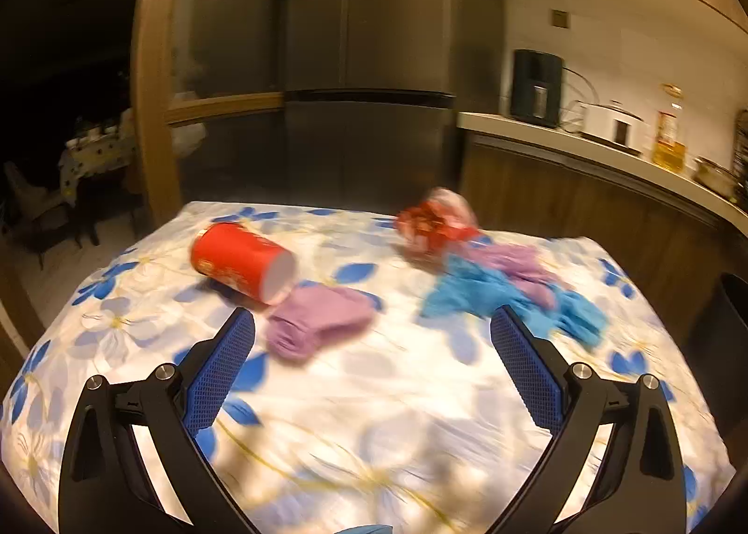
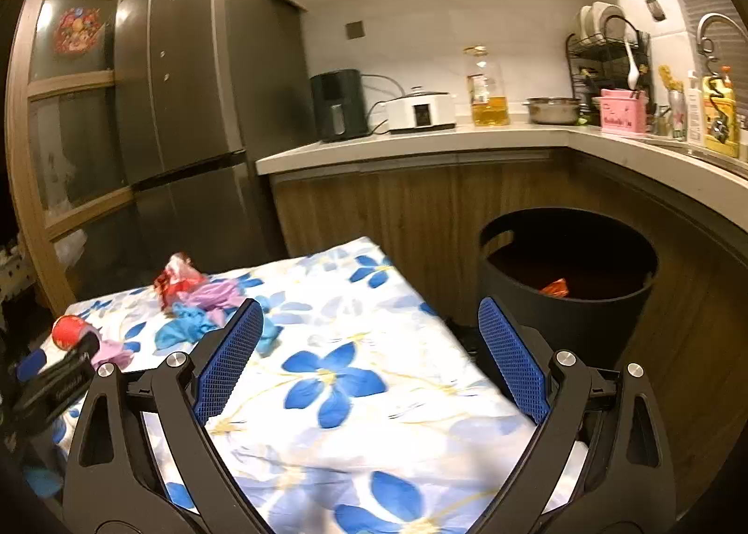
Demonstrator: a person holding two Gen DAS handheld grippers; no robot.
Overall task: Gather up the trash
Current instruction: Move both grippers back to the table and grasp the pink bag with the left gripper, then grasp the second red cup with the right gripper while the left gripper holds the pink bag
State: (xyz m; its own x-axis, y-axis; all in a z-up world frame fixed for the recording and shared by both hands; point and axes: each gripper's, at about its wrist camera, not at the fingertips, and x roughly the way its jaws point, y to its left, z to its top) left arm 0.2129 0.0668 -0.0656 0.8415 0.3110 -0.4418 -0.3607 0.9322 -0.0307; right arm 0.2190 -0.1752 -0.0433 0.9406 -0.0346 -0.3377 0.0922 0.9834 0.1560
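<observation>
Trash on the flowered tablecloth [image 1: 374,417]: red cup [image 1: 243,262] tipped over, crumpled gloves [image 1: 505,291], red wrapper [image 1: 435,225]; left gripper [image 1: 371,319] and right gripper [image 2: 369,309] both spread, empty.

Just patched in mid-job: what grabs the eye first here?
The red cup lying on its side on the flowered tablecloth, a purple glove at its mouth. Farther right, a crumpled red wrapper sits by tangled blue gloves. Beside the table, the black bin already holds an orange scrap.

A grey fridge [image 2: 187,80], oil bottle [image 2: 486,87] and probably a cooker [image 2: 420,111] line the kitchen.
</observation>
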